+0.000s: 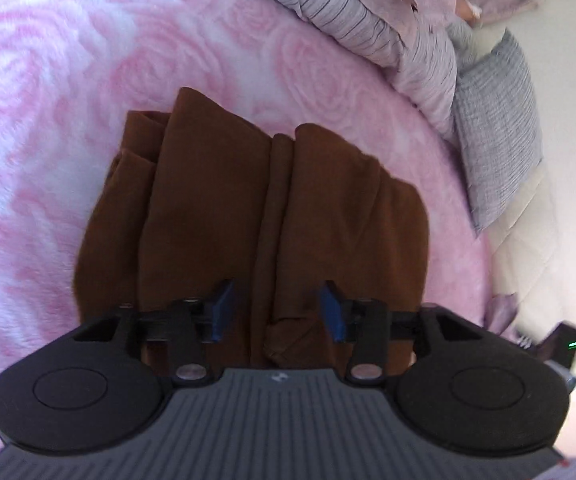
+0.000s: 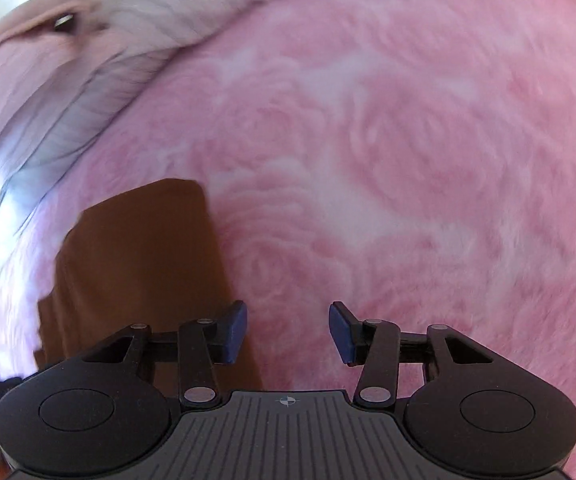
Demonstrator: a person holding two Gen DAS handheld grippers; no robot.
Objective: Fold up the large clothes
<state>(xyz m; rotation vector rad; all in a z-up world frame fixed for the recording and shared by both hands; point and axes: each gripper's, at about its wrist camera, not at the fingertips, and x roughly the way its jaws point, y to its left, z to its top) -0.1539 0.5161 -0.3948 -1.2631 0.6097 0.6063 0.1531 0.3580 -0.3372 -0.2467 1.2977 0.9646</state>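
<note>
My left tool (image 1: 278,308) hangs with its jaws apart and gripping nothing, directly above the folded brown garment (image 1: 248,208) on the pink rose-patterned bed (image 1: 68,80). My right tool (image 2: 288,330) is likewise parted and empty, the garment (image 2: 140,264) just left of it.

The left tongs (image 1: 279,307) have a matt black body with two rounded lobes, each pressed with a shallow circular disc. Between the lobes lies a grey ribbed plate bearing a small pale mark. Black link arms, pinned with silvery rivets, carry flat blue pads (image 1: 223,308) at the tips. The right tongs (image 2: 288,330) are built alike: black lobes, a grey grooved plate with a small crosshair emblem, round silver rivets, and blue pads (image 2: 236,330).
</note>
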